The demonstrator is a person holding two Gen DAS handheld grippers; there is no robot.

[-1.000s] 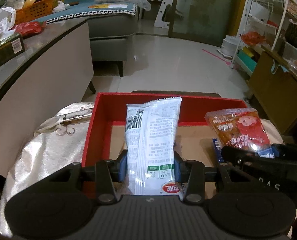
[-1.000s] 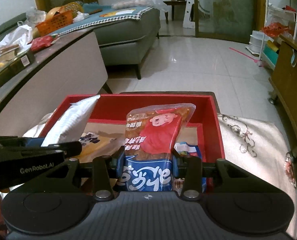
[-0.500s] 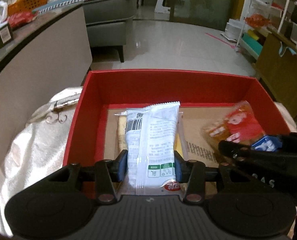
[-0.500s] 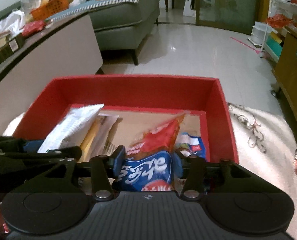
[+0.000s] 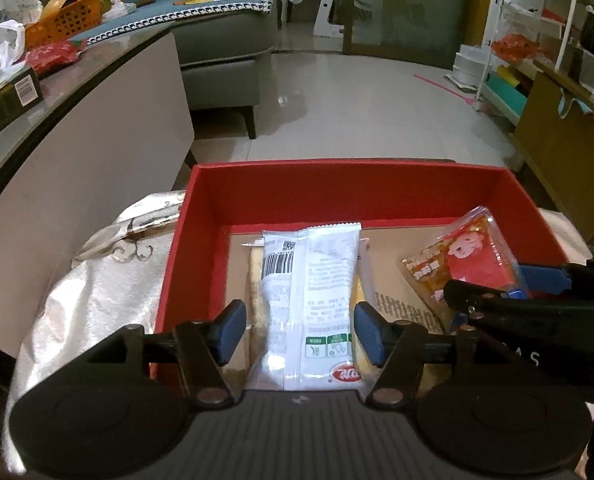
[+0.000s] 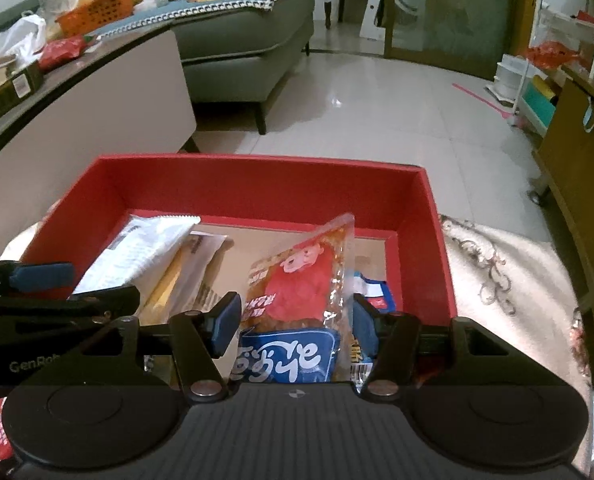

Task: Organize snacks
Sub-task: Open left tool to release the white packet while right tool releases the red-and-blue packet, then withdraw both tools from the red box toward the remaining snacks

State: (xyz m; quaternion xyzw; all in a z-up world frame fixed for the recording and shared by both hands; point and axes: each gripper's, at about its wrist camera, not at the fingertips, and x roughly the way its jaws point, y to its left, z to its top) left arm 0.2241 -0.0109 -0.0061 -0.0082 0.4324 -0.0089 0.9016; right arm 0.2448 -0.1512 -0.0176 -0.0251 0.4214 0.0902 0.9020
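Observation:
A red box with a cardboard floor stands on a pale cloth. My left gripper is open over its near left part; the white snack packet lies between its spread fingers on a yellowish packet. My right gripper is open too, its pads standing clear of the red-and-blue snack packet, which leans in the box's right part. That packet shows in the left wrist view too. The box also shows in the right wrist view.
A blue-and-white packet lies in the box's right corner. A long counter with clutter runs on the left. A grey sofa stands beyond. A wooden cabinet and a wire rack are at the right.
Both grippers have lowered their packets into the box and opened. The white packet and the red-and-blue packet now rest in the box, released.

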